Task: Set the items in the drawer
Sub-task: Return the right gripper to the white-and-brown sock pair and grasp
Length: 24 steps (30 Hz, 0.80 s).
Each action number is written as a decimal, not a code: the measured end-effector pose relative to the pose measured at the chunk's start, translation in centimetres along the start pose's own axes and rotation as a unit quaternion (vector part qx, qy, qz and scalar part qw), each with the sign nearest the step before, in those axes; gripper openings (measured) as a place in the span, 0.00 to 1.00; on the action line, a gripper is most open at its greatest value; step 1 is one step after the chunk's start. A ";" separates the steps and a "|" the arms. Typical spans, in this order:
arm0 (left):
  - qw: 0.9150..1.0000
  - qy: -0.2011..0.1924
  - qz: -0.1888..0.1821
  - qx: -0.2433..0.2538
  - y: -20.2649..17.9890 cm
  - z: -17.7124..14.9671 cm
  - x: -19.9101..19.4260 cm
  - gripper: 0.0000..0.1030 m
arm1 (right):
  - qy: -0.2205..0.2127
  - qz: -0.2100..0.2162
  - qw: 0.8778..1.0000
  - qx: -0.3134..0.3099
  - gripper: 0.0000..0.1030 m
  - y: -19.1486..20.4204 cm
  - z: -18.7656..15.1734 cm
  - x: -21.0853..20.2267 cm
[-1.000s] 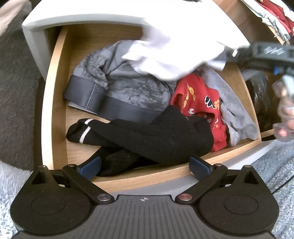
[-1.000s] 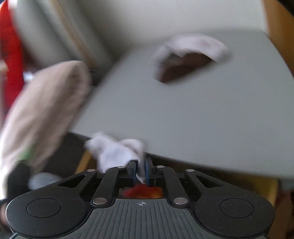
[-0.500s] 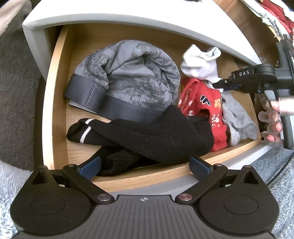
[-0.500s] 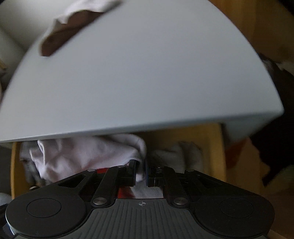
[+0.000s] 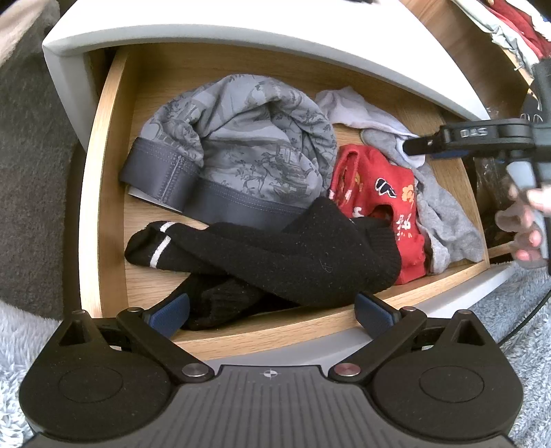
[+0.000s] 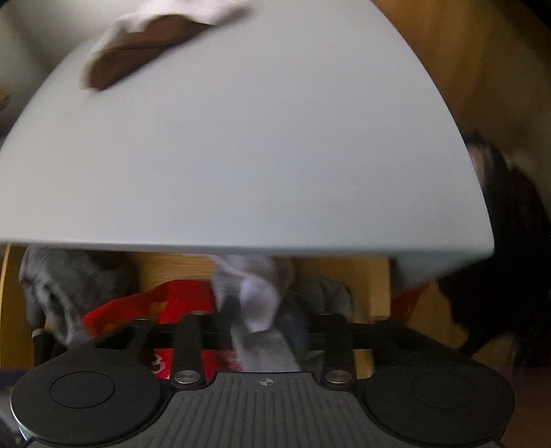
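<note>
The white cabinet top looms over everything, smooth and matte, its curved edge shading the back of the open wooden drawer, pale oak grain on floor and walls. Fluffy grey carpet spreads out in front.

Inside the drawer, biggest first: grey patterned underwear bunched in a soft mound with a dark ribbed waistband, at the back left. Black knit socks lie crossed over the front, one with white stripes at the cuff. A red printed garment sits crumpled to the right of them, touching a fuzzy grey cloth against the right wall. And there's the white sock, limp and creased, at the back right behind the red piece, partly under the cabinet edge.

The right gripper points down over it, jaws just opening; in its blurred view the sock hangs between the parted fingers and the pads do not seem to press it. A hand grips its handle. The left gripper hangs at the drawer front, spread wide, nothing clamped. On the cabinet top lies a brown-and-white cloth, blurred.
</note>
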<state>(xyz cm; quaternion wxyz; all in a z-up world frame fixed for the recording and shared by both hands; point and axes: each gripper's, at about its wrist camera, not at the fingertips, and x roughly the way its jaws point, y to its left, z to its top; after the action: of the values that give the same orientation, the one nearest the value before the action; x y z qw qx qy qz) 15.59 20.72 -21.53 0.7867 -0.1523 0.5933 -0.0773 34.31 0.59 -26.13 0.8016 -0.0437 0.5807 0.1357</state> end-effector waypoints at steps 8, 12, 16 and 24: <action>1.000 0.000 0.000 0.000 0.0 0.0 0.0 1.00 | -0.063 0.193 0.976 -0.073 0.71 3.4 0.7 -5.1; 1.000 0.000 0.001 0.002 0.0 0.0 0.1 1.00 | -0.116 0.287 0.949 -0.051 0.70 2.6 2.4 -7.0; 1.000 0.000 0.001 0.003 0.0 0.0 0.2 1.00 | -0.168 0.313 0.935 -0.008 0.70 0.6 5.1 -7.8; 1.000 0.000 0.003 0.012 -0.2 0.1 0.2 1.00 | -0.255 0.214 0.940 0.077 0.67 -3.3 9.4 -4.6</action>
<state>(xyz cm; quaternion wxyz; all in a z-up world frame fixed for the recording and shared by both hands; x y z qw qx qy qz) 15.79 20.51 -21.59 0.7888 -0.1412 0.5925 -0.0822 42.53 -1.22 -19.05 0.8756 0.1799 0.3610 0.2657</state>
